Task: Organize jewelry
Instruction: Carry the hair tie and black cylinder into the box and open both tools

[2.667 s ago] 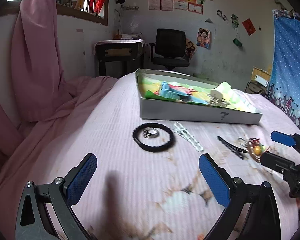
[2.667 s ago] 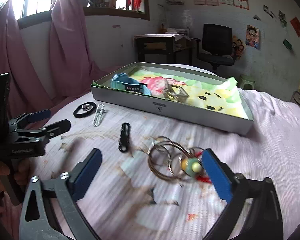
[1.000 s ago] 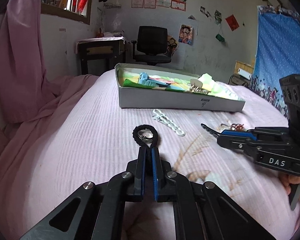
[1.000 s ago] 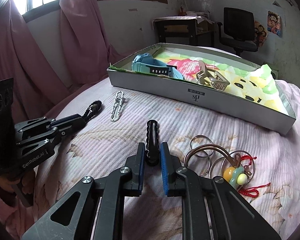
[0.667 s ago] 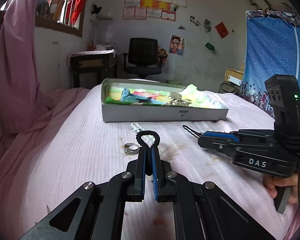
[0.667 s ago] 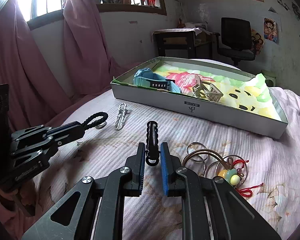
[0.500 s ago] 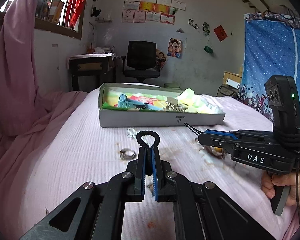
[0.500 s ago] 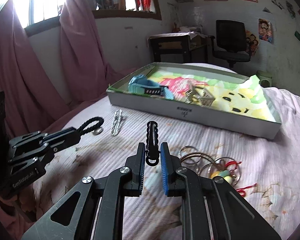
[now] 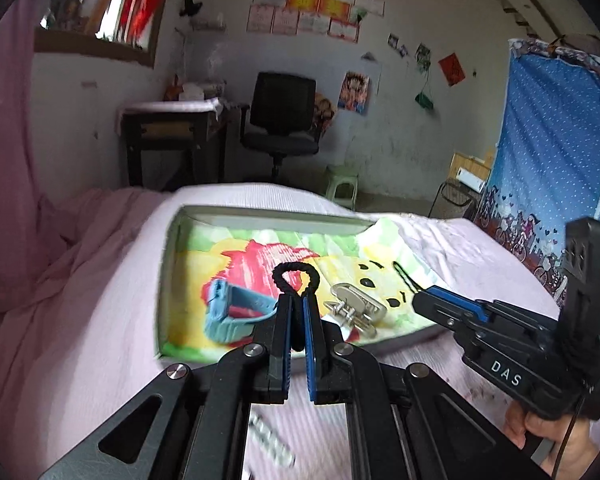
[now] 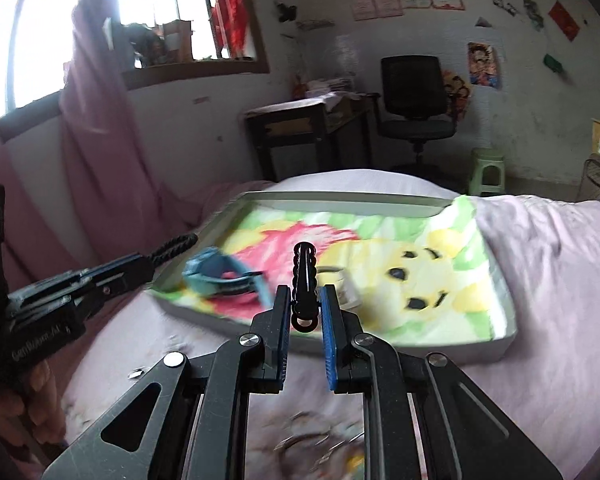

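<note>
My left gripper (image 9: 298,304) is shut on a black braided hair tie (image 9: 296,276), held in the air over the near edge of the grey box (image 9: 168,256). My right gripper (image 10: 305,300) is shut on a black hair clip (image 10: 305,276), also raised over the box's near side (image 10: 504,344). The box is lined with a cartoon-print cloth (image 10: 432,256) and holds a blue watch (image 9: 228,312) and a silver clasp (image 9: 352,308). Each gripper shows in the other's view: the right one (image 9: 420,298), the left one (image 10: 172,248).
The box lies on a pink bedspread (image 9: 80,320). A white chain (image 9: 272,440) lies on the bed below my left gripper. Blurred metal rings with a bead (image 10: 320,444) lie under my right gripper. A desk (image 9: 172,136), an office chair (image 9: 280,120) and a green stool (image 9: 342,184) stand beyond.
Both grippers shut on their items, lifted them off the bed and moved forward over the box. The small silver ring stayed behind and is out of view now.
</note>
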`<action>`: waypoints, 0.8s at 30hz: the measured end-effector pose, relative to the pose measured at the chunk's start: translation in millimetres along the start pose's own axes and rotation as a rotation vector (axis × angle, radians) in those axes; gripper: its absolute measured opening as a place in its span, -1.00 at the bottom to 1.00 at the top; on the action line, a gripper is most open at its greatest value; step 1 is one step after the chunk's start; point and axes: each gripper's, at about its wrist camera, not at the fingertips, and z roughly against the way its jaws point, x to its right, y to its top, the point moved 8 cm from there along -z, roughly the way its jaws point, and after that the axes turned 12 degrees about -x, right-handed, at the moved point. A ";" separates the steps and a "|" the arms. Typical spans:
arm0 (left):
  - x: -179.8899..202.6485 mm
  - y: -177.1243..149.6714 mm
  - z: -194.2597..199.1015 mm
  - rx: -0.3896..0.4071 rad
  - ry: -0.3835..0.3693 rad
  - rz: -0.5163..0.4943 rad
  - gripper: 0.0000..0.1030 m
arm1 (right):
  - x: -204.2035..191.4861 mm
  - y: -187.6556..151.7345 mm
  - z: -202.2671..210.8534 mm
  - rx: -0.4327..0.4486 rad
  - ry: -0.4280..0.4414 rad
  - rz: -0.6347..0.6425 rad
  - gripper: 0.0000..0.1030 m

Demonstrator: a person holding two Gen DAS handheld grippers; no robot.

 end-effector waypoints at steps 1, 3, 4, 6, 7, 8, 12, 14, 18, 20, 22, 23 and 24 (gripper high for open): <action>0.4 3.1 -9.2 -0.019 0.002 0.006 -0.89 | 7.9 2.7 -6.7 -0.005 -0.015 -0.012 -0.74; 1.3 6.8 -24.9 -0.054 0.004 0.019 -0.89 | 21.9 5.0 -18.2 -0.023 -0.029 -0.044 -0.74; 1.7 8.3 -31.7 -0.069 0.004 0.025 -0.89 | 30.3 4.8 -25.3 -0.036 -0.033 -0.068 -0.74; 2.1 7.7 -42.1 -0.097 0.010 0.027 -0.89 | 41.5 3.3 -37.6 -0.064 -0.037 -0.103 -0.74; 2.8 6.9 -47.9 -0.114 0.019 0.023 -0.89 | 46.6 2.0 -43.6 -0.075 -0.039 -0.120 -0.74; 2.6 6.2 -55.2 -0.133 0.033 0.020 -0.89 | 49.0 0.3 -47.8 -0.083 -0.042 -0.127 -0.74; -3.9 3.2 -68.5 -0.180 0.054 0.041 -0.89 | 56.3 -6.5 -64.6 -0.129 -0.039 -0.153 -0.74; -5.6 0.4 -73.1 -0.203 0.051 0.053 -0.88 | 55.9 -8.7 -69.0 -0.142 -0.031 -0.158 -0.74; -6.9 -6.8 -76.6 -0.233 0.041 0.062 -0.87 | 53.6 -10.7 -74.1 -0.151 -0.034 -0.147 -0.73; -6.9 -10.6 -76.2 -0.234 0.050 0.062 -0.87 | 52.7 -11.2 -73.8 -0.152 -0.034 -0.146 -0.73; -6.4 -11.8 -74.0 -0.223 0.049 0.058 -0.87 | 52.2 -11.9 -71.8 -0.150 -0.028 -0.143 -0.69; -5.5 -12.2 -71.9 -0.215 0.052 0.055 -0.87 | 54.1 -12.2 -69.4 -0.146 -0.024 -0.142 -0.67; -5.2 -11.8 -70.2 -0.208 0.054 0.054 -0.86 | 54.3 -12.4 -67.0 -0.138 -0.023 -0.141 -0.56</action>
